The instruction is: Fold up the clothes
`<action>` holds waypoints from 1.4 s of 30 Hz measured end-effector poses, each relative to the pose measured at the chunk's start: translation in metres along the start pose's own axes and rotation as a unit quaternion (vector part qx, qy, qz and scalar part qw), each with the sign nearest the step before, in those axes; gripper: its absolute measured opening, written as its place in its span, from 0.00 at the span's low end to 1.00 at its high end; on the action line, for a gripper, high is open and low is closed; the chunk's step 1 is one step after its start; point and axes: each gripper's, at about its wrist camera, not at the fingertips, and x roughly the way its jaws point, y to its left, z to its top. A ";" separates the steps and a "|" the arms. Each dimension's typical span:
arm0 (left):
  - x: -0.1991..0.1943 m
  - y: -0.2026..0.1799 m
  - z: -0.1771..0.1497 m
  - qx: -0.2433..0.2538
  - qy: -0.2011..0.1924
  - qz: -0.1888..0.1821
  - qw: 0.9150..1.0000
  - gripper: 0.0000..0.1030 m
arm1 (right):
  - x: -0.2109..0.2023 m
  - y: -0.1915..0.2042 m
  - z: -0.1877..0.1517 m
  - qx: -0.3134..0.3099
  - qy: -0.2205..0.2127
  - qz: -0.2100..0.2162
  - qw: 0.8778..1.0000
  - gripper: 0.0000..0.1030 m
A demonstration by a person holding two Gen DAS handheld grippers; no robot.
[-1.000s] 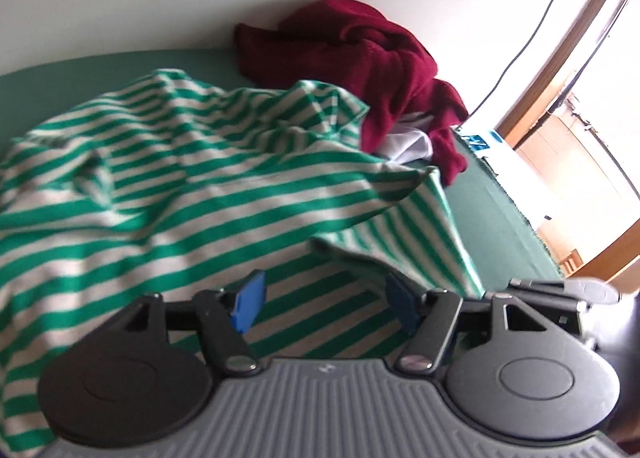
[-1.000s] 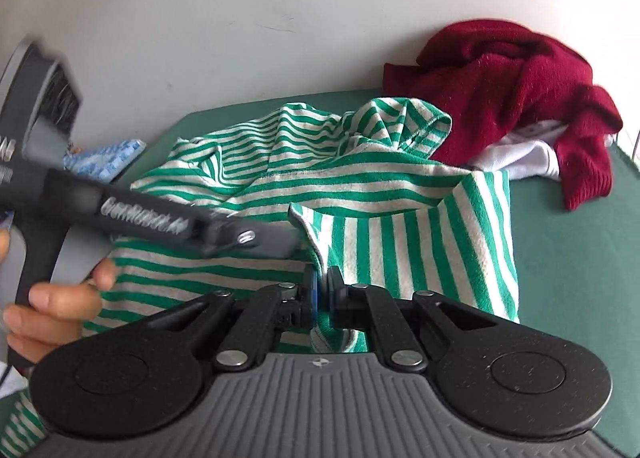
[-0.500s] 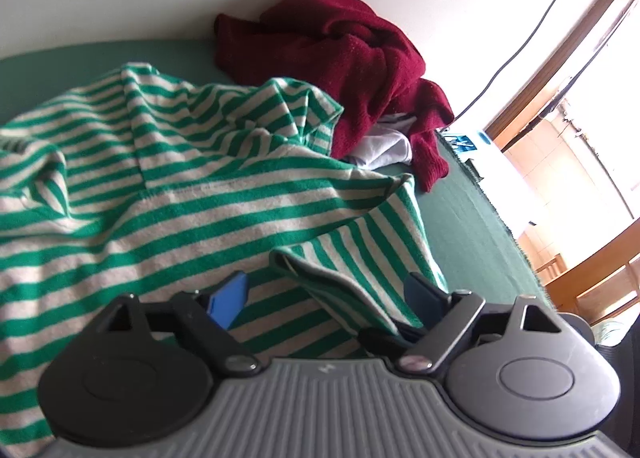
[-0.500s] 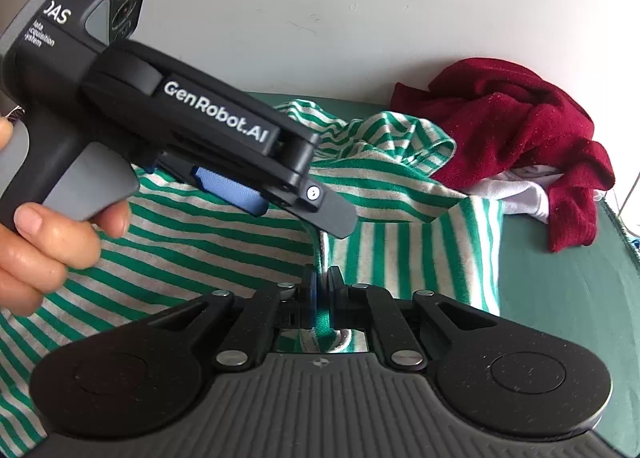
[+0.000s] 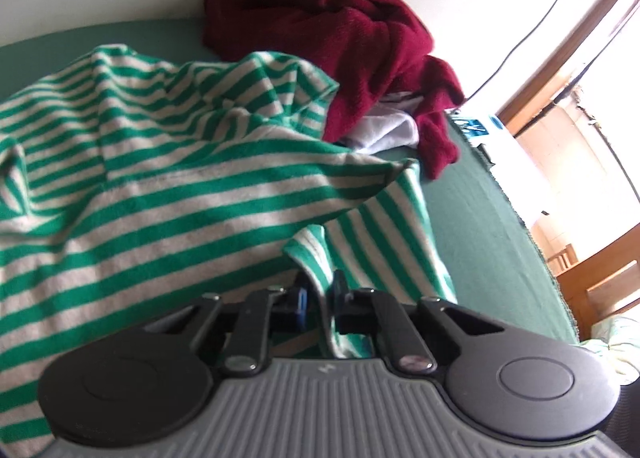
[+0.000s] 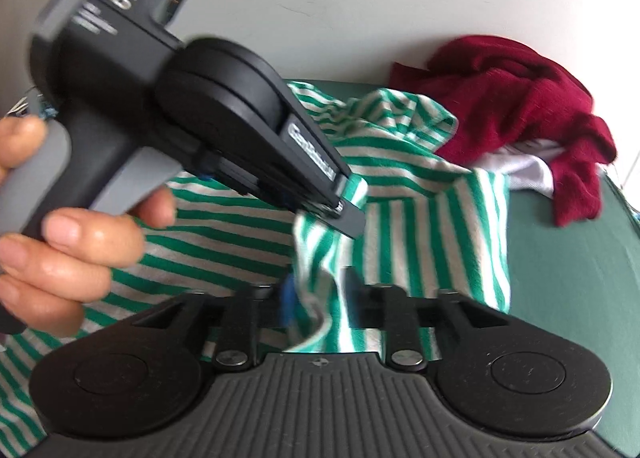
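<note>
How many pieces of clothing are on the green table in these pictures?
3. The striped shirt lies in front, across the green table. The dark red sweater is heaped behind it by the wall. A white garment shows beneath the sweater. More may be hidden there.

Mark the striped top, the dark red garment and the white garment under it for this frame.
striped top [image 5: 192, 193]: left wrist view, on its broad flat middle.
dark red garment [image 5: 360, 41]: left wrist view, on the heaped middle of the pile.
white garment [image 5: 388, 129]: left wrist view, on the fold showing below the red pile.
</note>
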 end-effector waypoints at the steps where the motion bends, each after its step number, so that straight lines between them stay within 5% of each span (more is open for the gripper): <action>1: -0.002 -0.002 0.001 0.003 -0.003 -0.008 1.000 0.20 | 0.001 -0.002 0.000 0.003 0.001 0.002 1.000 0.25; 2: -0.006 -0.004 0.001 0.007 -0.011 -0.011 1.000 0.30 | 0.002 -0.005 -0.001 0.005 0.002 0.005 1.000 0.02; 3: -0.013 -0.005 0.001 0.012 -0.024 -0.007 1.000 0.53 | 0.001 -0.009 0.000 0.014 0.001 0.008 1.000 0.03; 4: -0.021 -0.005 0.001 0.019 -0.041 0.003 0.999 0.65 | -0.003 -0.020 0.002 0.037 -0.005 0.011 0.999 0.03; 7: -0.040 -0.005 0.000 0.057 -0.074 0.057 0.994 0.66 | -0.020 -0.064 0.011 0.099 -0.031 -0.018 0.994 0.03; 13: -0.052 0.014 -0.016 0.102 -0.061 0.147 0.982 0.58 | -0.058 -0.187 0.016 0.198 -0.042 -0.175 0.963 0.03; 15: -0.049 0.016 -0.021 0.097 -0.056 0.148 0.983 0.57 | -0.061 -0.212 0.010 0.209 -0.023 -0.204 0.956 0.03; 22: -0.012 -0.022 -0.021 0.126 -0.035 0.121 0.984 0.60 | -0.046 -0.226 -0.013 0.235 0.016 -0.192 0.953 0.02; 27: 0.015 -0.050 -0.016 0.168 -0.022 0.111 0.979 0.64 | -0.061 -0.218 0.011 0.289 -0.047 -0.083 0.953 0.03; 31: -0.005 -0.035 -0.004 0.128 -0.045 0.082 0.987 0.66 | -0.056 -0.169 0.042 0.266 -0.077 0.032 0.960 0.03; 35: -0.051 -0.006 -0.005 0.092 -0.084 0.105 0.987 0.74 | -0.033 -0.109 0.057 0.244 -0.075 0.110 0.961 0.04; 38: -0.077 0.016 -0.014 0.080 -0.087 0.141 0.983 0.76 | -0.006 -0.065 0.056 0.223 -0.054 0.137 0.964 0.04; 42: -0.098 0.046 -0.033 0.039 -0.081 0.144 0.986 0.79 | 0.027 -0.013 0.044 0.187 -0.013 0.160 0.969 0.04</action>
